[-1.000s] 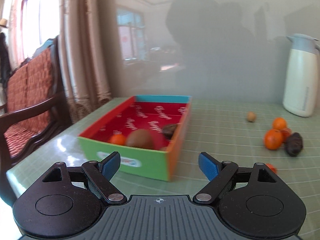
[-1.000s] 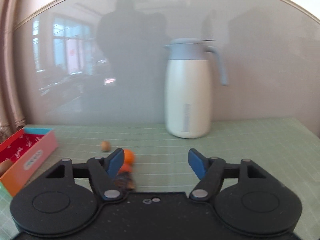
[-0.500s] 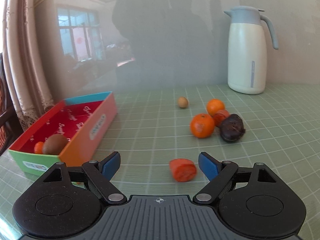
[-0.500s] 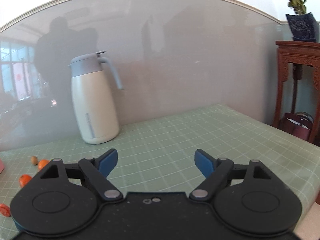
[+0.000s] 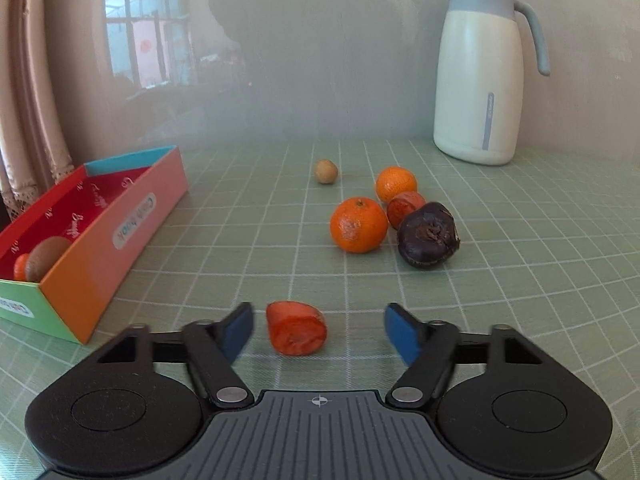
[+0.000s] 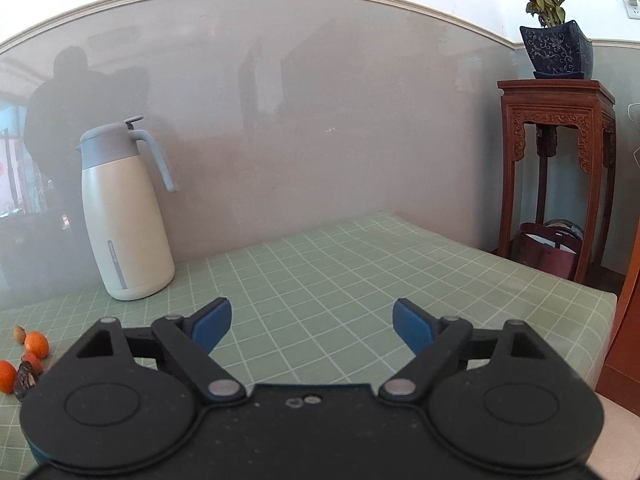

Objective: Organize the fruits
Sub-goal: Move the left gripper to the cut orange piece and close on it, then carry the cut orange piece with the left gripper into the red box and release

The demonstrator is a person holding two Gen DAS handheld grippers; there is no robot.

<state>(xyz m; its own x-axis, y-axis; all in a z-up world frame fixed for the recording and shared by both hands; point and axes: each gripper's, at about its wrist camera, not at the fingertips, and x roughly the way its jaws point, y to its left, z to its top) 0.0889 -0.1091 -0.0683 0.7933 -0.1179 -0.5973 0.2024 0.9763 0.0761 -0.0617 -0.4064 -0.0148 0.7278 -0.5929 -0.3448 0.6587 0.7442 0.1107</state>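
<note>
My left gripper is open, and a cut orange-red fruit piece lies on the table between its blue fingertips, nearer the left one. Beyond it lie two oranges, a small red fruit, a dark purple fruit and a small tan round fruit. The colourful box at the left holds a kiwi and a small orange fruit. My right gripper is open and empty over bare tablecloth; the fruit cluster shows at its far left.
A white thermos jug stands at the back right by the wall, also in the right wrist view. The green checked table ends at the right, next to a wooden plant stand. Curtains hang at the left.
The left gripper has swung right from the box to the loose fruit and moved in on the cut piece. The right gripper has swung right, away from the fruit.
</note>
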